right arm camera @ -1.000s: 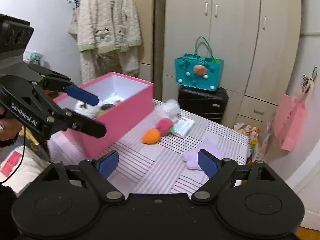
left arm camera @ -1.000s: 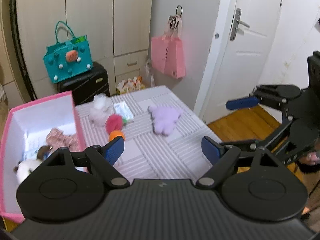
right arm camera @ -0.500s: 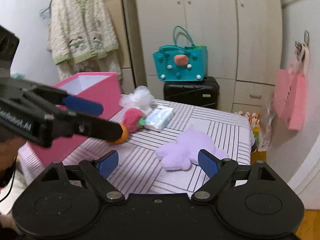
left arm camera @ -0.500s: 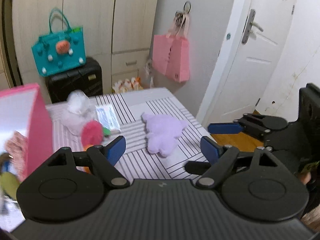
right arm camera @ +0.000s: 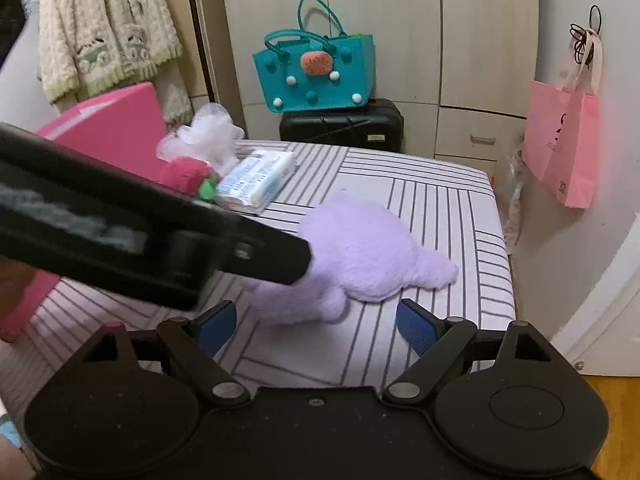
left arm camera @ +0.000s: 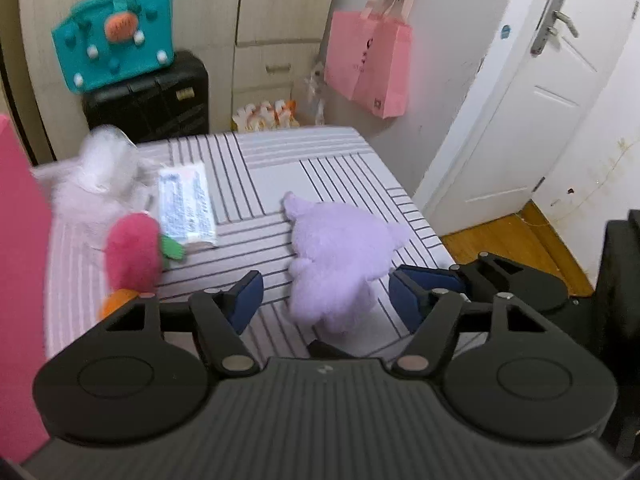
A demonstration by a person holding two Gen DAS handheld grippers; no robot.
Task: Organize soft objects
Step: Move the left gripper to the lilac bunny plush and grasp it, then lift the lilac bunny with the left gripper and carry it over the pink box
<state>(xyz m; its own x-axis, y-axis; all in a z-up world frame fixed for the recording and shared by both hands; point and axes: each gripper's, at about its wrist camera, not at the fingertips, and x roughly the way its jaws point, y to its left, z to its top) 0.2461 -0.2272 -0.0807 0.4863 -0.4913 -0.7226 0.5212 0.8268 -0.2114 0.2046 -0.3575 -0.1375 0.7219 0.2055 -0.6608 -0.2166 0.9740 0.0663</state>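
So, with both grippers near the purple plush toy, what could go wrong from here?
Both open grippers converge on the purple plush: the left gripper and the right gripper could collide, since the left one already crosses the right view. The plush lies toward the table edge, so a push might slide it off.

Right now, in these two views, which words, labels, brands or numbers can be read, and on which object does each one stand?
No text can be read with certainty.
Tissue pack: blue print on the wrapper, too blurred to read.
Pink paper bag: a dark logo and a small square code, too small to read.
Left gripper, seen from the right wrist: pale lettering on its side, smeared by motion.
Black suitcase: a small tag, unreadable.
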